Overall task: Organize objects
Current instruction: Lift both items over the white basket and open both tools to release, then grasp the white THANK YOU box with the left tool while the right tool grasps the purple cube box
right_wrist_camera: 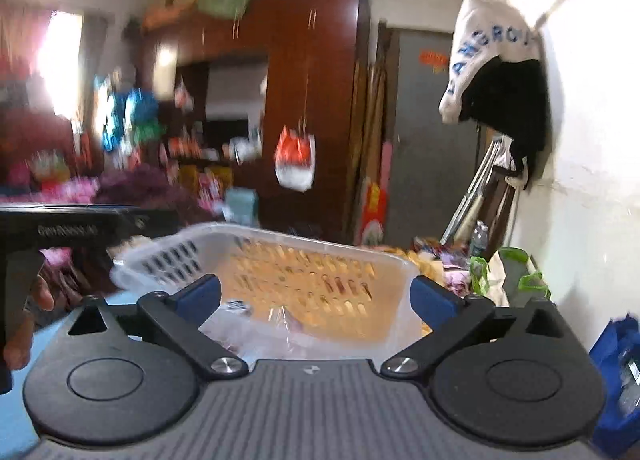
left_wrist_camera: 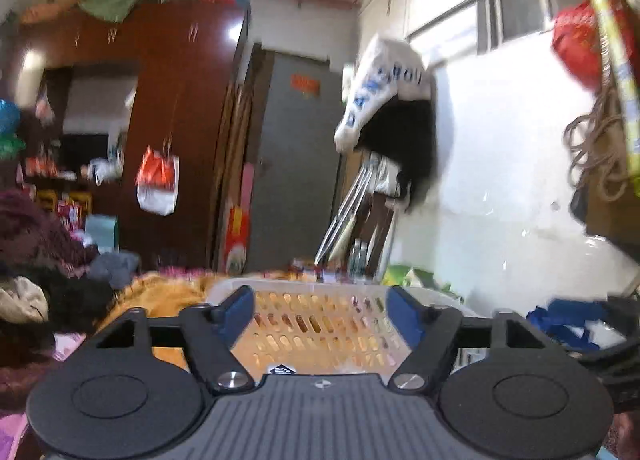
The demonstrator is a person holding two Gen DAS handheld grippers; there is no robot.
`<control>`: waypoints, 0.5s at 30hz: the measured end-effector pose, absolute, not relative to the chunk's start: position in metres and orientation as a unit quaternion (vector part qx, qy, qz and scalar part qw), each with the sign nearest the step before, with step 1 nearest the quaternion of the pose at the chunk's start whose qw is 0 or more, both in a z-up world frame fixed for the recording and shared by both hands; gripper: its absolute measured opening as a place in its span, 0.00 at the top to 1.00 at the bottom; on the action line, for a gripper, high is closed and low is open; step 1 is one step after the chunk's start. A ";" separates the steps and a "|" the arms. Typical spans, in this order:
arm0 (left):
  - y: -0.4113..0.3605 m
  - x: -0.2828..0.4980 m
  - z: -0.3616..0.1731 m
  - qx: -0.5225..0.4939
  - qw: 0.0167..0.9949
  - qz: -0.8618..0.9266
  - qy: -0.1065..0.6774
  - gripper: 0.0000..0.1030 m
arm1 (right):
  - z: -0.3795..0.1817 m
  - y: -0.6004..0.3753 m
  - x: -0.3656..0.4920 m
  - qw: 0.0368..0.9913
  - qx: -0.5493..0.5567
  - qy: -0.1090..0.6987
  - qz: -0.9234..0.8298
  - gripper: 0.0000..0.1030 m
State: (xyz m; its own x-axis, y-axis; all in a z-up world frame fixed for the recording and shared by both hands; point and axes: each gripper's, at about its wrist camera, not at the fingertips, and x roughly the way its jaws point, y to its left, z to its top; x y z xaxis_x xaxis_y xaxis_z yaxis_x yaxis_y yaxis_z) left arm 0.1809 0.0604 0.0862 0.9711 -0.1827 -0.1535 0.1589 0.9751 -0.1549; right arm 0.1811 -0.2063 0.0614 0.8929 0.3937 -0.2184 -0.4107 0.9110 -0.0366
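Both views are motion-blurred. The left claw (left_wrist_camera: 320,314) is seen spread wide, blue pads (left_wrist_camera: 236,310) apart, nothing pressed between them. A white slotted plastic basket (left_wrist_camera: 320,288) is framed between and beyond its fingertips; the orange blanket (left_wrist_camera: 168,296) under it is seen through the slots. Contact of the pads with the basket cannot be told.

The right claw (right_wrist_camera: 316,296) is seen opened fully wide, blue pads (right_wrist_camera: 200,296) clear of anything. The same basket (right_wrist_camera: 208,238) lies just ahead of it, tilted in view, near rim hidden below the claw body. Crumpled clear plastic wrap (right_wrist_camera: 280,324) and a small black-and-white label (right_wrist_camera: 236,306) are seen inside the basket near the front. No object is gripped by either claw.

In the right wrist view the other gripper's black body (right_wrist_camera: 68,232) is seen at the left edge, beside the basket's left corner, with a person's fingers (right_wrist_camera: 42,292) below it.

Background: a dark red wardrobe (left_wrist_camera: 180,119) with bags piled on top, an orange-and-white plastic bag (left_wrist_camera: 158,183) hung on its door, a grey door (left_wrist_camera: 296,163), a white garment with blue lettering (left_wrist_camera: 380,91) over a black one on the white wall. Clothes are heaped at left (left_wrist_camera: 36,252). A blue bag (right_wrist_camera: 616,376) is seen at lower right.
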 end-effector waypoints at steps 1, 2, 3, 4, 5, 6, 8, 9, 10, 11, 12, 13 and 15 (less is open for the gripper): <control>0.061 0.162 0.081 -0.066 0.990 -0.095 0.083 0.18 | 0.051 -0.217 0.168 0.971 -0.021 0.106 0.213 0.00; 0.061 0.146 0.076 -0.067 0.989 -0.102 0.079 0.18 | 0.036 -0.230 0.151 0.970 0.002 0.110 0.218 0.00; 0.062 0.126 0.066 -0.067 0.989 -0.109 0.073 0.18 | 0.023 -0.238 0.140 0.969 0.018 0.115 0.220 0.00; 0.063 0.110 0.057 -0.067 0.989 -0.113 0.068 0.18 | 0.009 -0.245 0.129 0.968 0.030 0.118 0.220 0.00; 0.064 0.092 0.044 -0.073 0.989 -0.115 0.058 0.18 | -0.004 -0.250 0.119 0.967 0.037 0.118 0.221 0.00; 0.064 0.076 0.032 -0.072 0.989 -0.117 0.054 0.18 | -0.019 -0.255 0.107 0.968 0.041 0.117 0.217 0.00; 0.062 0.060 0.015 -0.071 0.990 -0.108 0.057 0.18 | -0.032 -0.259 0.104 0.968 0.049 0.121 0.214 0.00; 0.061 0.056 0.010 -0.066 0.991 -0.099 0.058 0.18 | -0.035 -0.257 0.106 0.966 0.044 0.131 0.220 0.00; 0.061 0.055 0.006 -0.054 0.993 -0.086 0.062 0.18 | -0.033 -0.255 0.110 0.965 0.040 0.136 0.219 0.00; 0.060 0.057 0.003 -0.044 0.994 -0.074 0.069 0.19 | -0.030 -0.254 0.114 0.967 0.040 0.137 0.213 0.00; 0.062 0.063 0.004 -0.044 0.993 -0.073 0.076 0.20 | -0.027 -0.253 0.117 0.968 0.044 0.133 0.206 0.00; 0.064 0.068 0.005 -0.052 0.992 -0.079 0.083 0.21 | -0.023 -0.252 0.121 0.968 0.049 0.132 0.206 0.00; 0.070 0.076 0.002 -0.071 0.989 -0.090 0.096 0.27 | -0.016 -0.247 0.131 0.963 0.061 0.152 0.213 0.00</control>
State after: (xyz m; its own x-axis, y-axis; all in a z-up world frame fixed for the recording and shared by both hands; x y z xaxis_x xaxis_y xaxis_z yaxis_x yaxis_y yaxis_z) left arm 0.0761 0.0705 0.0019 0.9656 -0.1910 -0.1762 0.1639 0.9738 -0.1575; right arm 0.1310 -0.2473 -0.0159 0.8631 0.4284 -0.2675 -0.3912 0.9021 0.1823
